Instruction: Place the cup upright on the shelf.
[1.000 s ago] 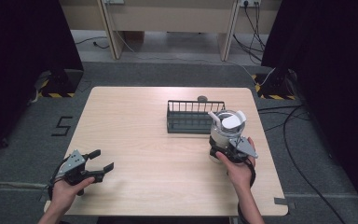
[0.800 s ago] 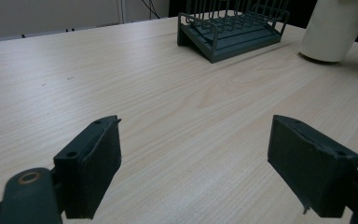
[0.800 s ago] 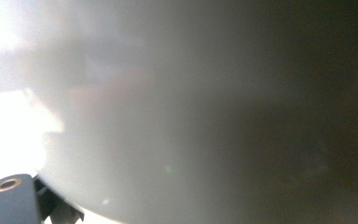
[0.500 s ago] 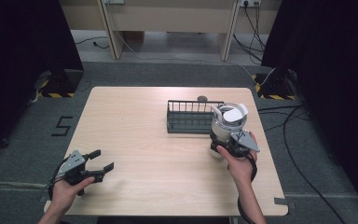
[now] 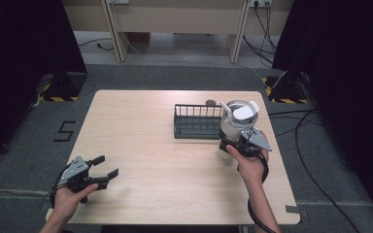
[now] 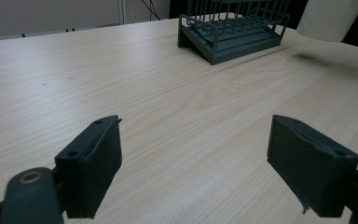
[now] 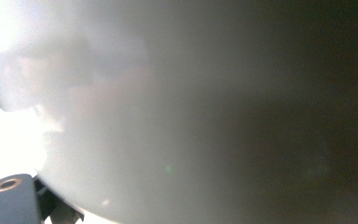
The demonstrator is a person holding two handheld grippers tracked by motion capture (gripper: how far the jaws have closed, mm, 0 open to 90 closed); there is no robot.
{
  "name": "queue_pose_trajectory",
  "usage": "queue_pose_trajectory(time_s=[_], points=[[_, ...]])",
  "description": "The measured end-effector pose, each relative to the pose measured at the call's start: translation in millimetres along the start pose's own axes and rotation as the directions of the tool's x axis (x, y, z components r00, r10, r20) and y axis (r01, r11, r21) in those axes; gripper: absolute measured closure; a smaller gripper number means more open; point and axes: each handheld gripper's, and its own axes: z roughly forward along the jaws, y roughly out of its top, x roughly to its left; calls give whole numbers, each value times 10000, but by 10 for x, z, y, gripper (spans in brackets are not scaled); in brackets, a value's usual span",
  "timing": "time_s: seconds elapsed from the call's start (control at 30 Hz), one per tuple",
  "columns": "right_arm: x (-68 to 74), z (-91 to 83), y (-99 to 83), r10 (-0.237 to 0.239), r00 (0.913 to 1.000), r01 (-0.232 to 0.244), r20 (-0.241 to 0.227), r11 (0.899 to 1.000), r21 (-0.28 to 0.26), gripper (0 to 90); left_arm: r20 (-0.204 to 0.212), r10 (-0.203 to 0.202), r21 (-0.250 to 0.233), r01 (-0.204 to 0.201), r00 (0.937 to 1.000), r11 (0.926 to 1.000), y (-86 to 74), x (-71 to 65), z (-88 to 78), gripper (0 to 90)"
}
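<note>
- A pale wooden table (image 5: pixel 165 160) is seen on grey carpet, with dark curtains at both sides and cables on the floor beyond.
- A dark wire rack (image 5: pixel 196 121) is set on the table, just beyond and to the left of the right gripper (image 5: pixel 239 141); a small round dark object (image 5: pixel 210 102) lies behind the rack.
- A white jug (image 5: pixel 237 120) is pinched by the right gripper's fingers and held beside the rack's right end.
- Compared with one second ago, the jug and right gripper are found slightly farther from the person and closer to the rack; the left gripper (image 5: pixel 106 166) is unchanged.
- In the left gripper view, the fingers (image 6: pixel 95 163) are shown spread wide over bare wood, the rack (image 6: pixel 233 28) well beyond them.
- In the right gripper view, the jug wall (image 7: pixel 177 116) is pressed close to the lens, a detail hidden from the high view.
</note>
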Motion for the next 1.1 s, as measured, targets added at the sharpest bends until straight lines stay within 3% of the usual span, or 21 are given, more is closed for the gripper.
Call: queue_pose_trajectory(time_s=[1.1], points=[[32,236,374,-55,10000,54,-58,9999,-154,107,-7,-83,-99,83,10000,9999,8,8,-11,172]])
